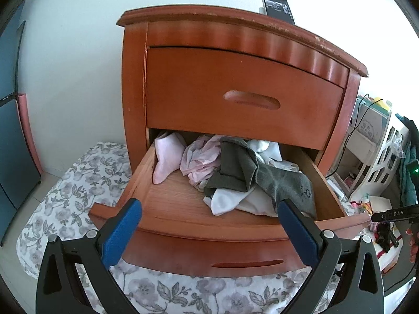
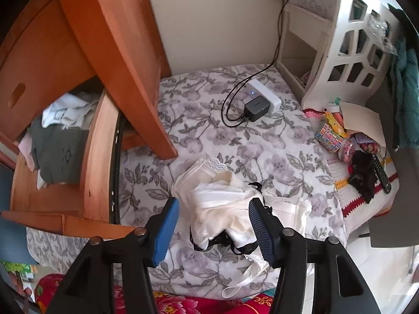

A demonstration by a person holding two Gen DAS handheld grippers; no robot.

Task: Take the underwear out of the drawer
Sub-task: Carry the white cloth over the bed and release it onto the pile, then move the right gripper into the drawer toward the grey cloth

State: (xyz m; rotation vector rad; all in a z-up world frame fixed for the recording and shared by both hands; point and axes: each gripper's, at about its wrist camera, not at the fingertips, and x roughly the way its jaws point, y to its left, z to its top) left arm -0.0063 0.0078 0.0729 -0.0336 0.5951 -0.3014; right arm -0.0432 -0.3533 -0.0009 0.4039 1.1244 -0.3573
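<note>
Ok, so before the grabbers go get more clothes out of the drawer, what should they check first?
1. Bottom drawer pulled open: ok.
2. Clothes left to take: ok, a grey garment, a pink one and white ones remain inside.
3. Left gripper open and empty, in front of the drawer: ok.
4. Right gripper let go of the cream pile: cannot tell; jaws open, but the fabric lies right between the fingers.
5. Pile resting on the floral cover, outside the drawer: ok.
6. Charger cable away from the pile: ok.
</note>
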